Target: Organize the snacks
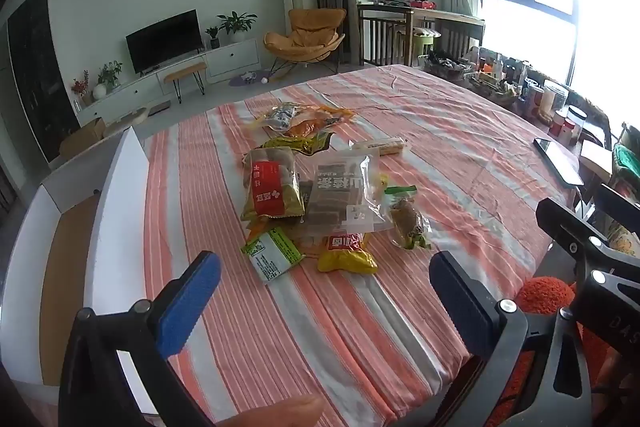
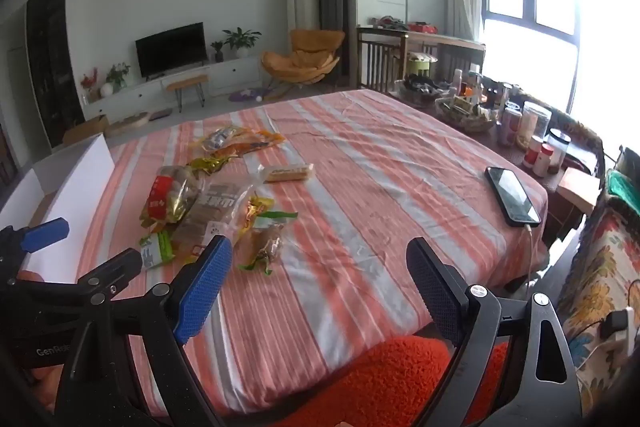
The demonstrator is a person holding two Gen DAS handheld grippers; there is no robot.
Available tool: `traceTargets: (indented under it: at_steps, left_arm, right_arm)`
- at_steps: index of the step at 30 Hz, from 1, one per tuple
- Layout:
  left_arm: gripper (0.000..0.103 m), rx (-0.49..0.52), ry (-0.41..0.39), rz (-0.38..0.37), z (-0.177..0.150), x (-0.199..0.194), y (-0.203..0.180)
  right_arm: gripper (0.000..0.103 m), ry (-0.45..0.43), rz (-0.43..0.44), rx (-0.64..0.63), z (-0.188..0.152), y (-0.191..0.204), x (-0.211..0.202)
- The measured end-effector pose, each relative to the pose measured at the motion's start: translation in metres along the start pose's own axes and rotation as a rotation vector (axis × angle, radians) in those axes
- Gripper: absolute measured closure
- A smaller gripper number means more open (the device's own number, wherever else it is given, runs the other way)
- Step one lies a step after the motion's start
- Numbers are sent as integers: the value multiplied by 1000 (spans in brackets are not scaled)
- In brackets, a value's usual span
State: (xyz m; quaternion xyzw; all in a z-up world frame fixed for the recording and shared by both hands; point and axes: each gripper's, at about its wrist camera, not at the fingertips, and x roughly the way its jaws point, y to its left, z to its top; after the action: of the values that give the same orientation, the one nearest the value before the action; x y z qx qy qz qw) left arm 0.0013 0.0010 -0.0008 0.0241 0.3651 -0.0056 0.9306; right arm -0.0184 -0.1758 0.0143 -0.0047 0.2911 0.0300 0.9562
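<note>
Currently | left gripper point(image 1: 324, 291) held wide open, nothing gripped | right gripper point(image 2: 320, 291) likewise spread, empty | snack pile point(image 1: 316, 199) lies ahead of left jaws, nearer that hand, up-left of right | crinkly foil, clear film packets | white box point(image 1: 116, 195) left of pile

Left tool point(image 1: 324, 301): black angular linkage arms, silver round screws at pivots, blue textured pads point(image 1: 188, 303) on fingers. Bare skin-toned fingertip point(image 1: 280, 411) below. Right tool point(image 2: 320, 291): same black frame, blue mesh-patterned pads point(image 2: 202, 293), white "GenRob" lettering at left.
</note>
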Motion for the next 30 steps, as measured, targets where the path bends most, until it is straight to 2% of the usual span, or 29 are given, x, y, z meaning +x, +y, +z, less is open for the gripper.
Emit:
traceTargets:
  at_steps: [3,5,30]
  left_arm:
    - [0,-3,-18,8,0,0,3]
    - [0,13,-10,18,0,0,-1]
    - [0,8,19,10,-5,9,-1]
  right_arm:
    - [12,-10,-8,-10,1,2,0]
    - [12,-10,12,25,0,-3,-1]
    - [12,8,-1,32,-3,-6,4]
